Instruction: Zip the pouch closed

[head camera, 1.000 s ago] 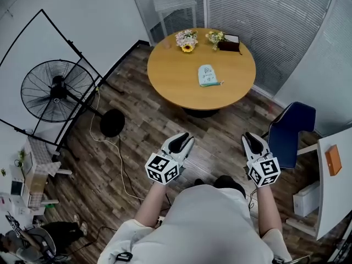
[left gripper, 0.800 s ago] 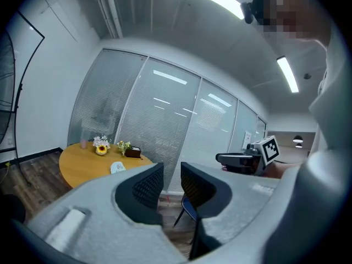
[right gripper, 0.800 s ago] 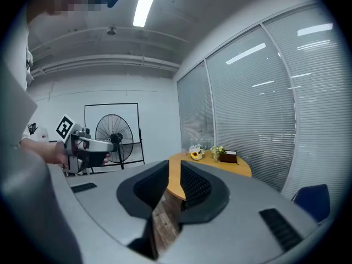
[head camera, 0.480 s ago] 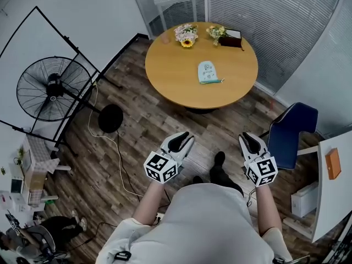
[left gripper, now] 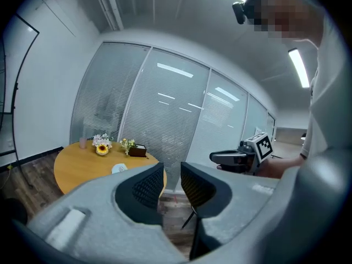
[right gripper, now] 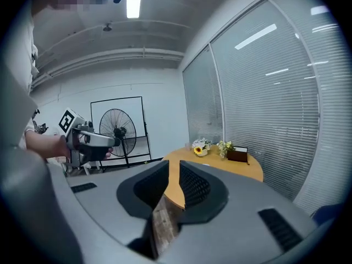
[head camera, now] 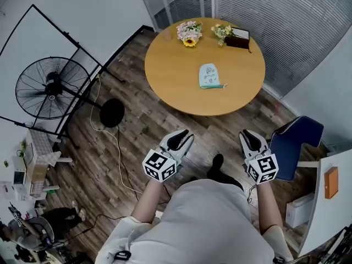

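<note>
A pale green and white pouch (head camera: 208,76) lies flat near the middle of the round wooden table (head camera: 170,76); in the left gripper view the pouch (left gripper: 118,169) is a small pale shape on the tabletop. Both grippers are held in front of the person's body, well short of the table and over the wooden floor. My left gripper (head camera: 184,136) (left gripper: 171,172) has its jaws close together with nothing between them. My right gripper (head camera: 248,136) (right gripper: 174,169) is likewise shut and empty. Whether the pouch's zip is open cannot be told from here.
Two small flower bunches (head camera: 189,33) and a dark box (head camera: 240,39) stand at the table's far edge. A blue chair (head camera: 294,142) is to the right, a standing fan (head camera: 47,88) and a black round base (head camera: 112,113) to the left. A white desk (head camera: 330,202) holds an orange item.
The table and floor have shifted slightly in the head view as the person steps; one foot now shows ahead of the body. Both grippers keep their pose and stay shut.
</note>
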A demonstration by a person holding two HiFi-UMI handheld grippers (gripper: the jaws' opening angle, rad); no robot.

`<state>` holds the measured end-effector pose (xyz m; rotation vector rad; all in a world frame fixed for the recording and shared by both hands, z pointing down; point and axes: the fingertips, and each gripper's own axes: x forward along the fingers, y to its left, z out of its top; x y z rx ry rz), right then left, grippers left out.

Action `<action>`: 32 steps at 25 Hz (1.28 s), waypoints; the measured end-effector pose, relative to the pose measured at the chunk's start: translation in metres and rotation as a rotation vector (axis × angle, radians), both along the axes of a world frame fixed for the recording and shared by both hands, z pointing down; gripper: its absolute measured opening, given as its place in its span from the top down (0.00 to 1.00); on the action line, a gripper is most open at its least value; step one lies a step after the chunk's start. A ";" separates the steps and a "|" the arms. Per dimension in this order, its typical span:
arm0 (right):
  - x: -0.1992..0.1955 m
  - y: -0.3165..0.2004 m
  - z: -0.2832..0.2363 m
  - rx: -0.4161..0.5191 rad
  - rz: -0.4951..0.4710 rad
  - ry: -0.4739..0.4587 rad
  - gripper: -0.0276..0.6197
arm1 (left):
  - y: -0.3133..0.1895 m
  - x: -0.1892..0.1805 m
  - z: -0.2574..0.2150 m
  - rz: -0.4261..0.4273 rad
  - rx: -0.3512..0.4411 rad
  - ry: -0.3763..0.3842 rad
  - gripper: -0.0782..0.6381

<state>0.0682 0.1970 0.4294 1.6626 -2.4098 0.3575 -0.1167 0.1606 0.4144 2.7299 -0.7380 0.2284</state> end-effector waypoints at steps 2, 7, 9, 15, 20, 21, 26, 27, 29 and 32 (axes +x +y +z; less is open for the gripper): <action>0.012 -0.018 0.003 -0.004 -0.018 -0.003 0.88 | -0.014 0.011 0.001 -0.019 -0.002 -0.007 0.76; 0.045 -0.061 0.012 -0.011 -0.063 -0.017 0.88 | -0.048 0.043 0.006 -0.068 0.001 -0.034 0.76; 0.056 -0.077 0.017 -0.020 -0.082 -0.019 0.88 | -0.059 0.052 0.011 -0.092 -0.005 -0.044 0.76; 0.078 -0.104 0.030 -0.047 -0.126 -0.022 0.88 | -0.079 0.074 0.024 -0.146 -0.036 -0.056 0.76; 0.082 -0.120 0.042 -0.076 -0.152 -0.021 0.88 | -0.093 0.079 0.035 -0.174 -0.072 -0.060 0.76; 0.082 -0.123 0.043 -0.080 -0.156 -0.019 0.88 | -0.095 0.081 0.037 -0.175 -0.076 -0.063 0.76; 0.085 -0.139 0.053 -0.096 -0.162 -0.010 0.88 | -0.109 0.085 0.045 -0.172 -0.090 -0.074 0.76; 0.086 -0.142 0.055 -0.101 -0.160 -0.010 0.88 | -0.113 0.086 0.046 -0.169 -0.093 -0.076 0.76; 0.087 -0.150 0.059 -0.112 -0.151 -0.008 0.87 | -0.122 0.087 0.050 -0.163 -0.097 -0.079 0.76; 0.087 -0.163 0.067 -0.133 -0.135 0.000 0.88 | -0.140 0.082 0.056 -0.161 -0.107 -0.075 0.76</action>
